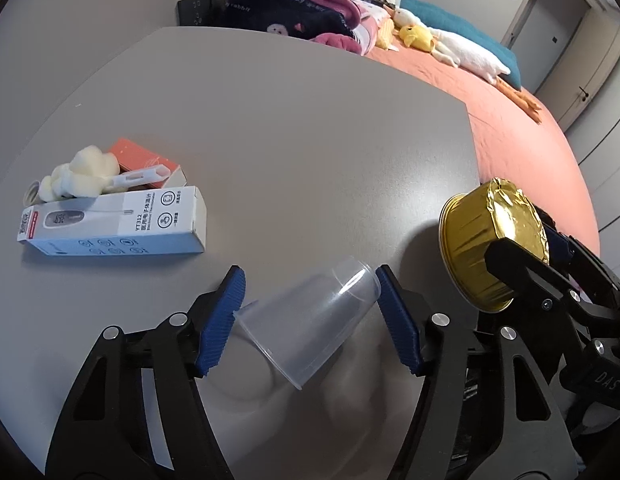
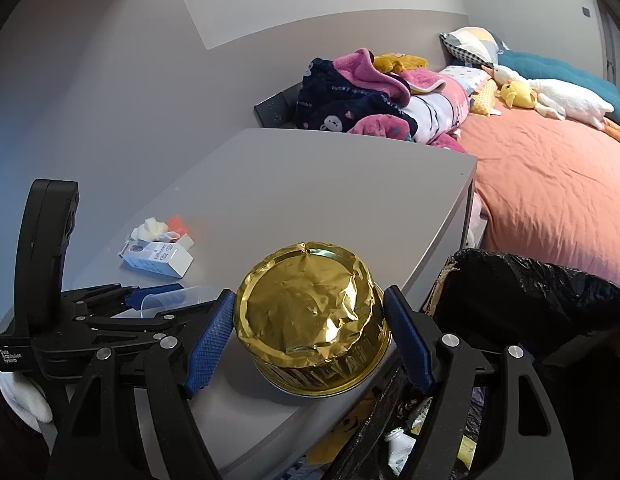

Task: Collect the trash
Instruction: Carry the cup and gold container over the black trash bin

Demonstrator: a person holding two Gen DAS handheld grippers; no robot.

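Observation:
My left gripper (image 1: 310, 316) is shut on a clear plastic cup (image 1: 305, 324), held tilted just above the grey table (image 1: 289, 140). My right gripper (image 2: 310, 336) is shut on a gold foil container (image 2: 310, 320), held over the table's near right edge; the container also shows in the left wrist view (image 1: 490, 240). A white thermometer box (image 1: 113, 222), a crumpled cream tissue (image 1: 77, 176) and an orange box (image 1: 143, 158) lie at the table's left. A bin lined with a black bag (image 2: 530, 300) stands beside the table, below right of the container, with trash inside.
A bed with an orange sheet (image 2: 550, 184) lies to the right. Piled clothes (image 2: 362, 96) and plush toys (image 2: 550, 98) lie on it. A dark socket panel (image 1: 197, 6) sits on the wall behind the table.

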